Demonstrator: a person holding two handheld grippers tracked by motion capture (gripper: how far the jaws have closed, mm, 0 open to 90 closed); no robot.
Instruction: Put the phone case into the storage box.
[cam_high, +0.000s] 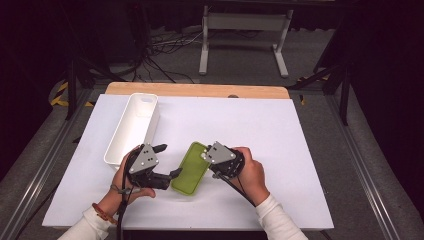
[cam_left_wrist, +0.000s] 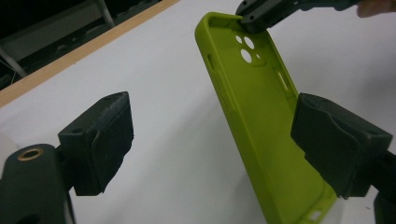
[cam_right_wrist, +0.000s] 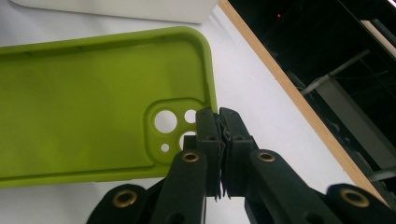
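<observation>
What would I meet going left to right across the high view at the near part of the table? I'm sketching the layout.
White bin → left gripper → green phone case → right gripper, shut on the case's edge → the person's right hand.

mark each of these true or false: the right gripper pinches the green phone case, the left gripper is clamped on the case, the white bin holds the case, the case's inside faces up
1. The right gripper pinches the green phone case at its rim by the camera holes. True.
2. The left gripper is clamped on the case. False: its jaws stand apart, the case between them, unpressed.
3. The white bin holds the case. False: the case is beside it, over the table.
4. The case's hollow inside faces up. True.
</observation>
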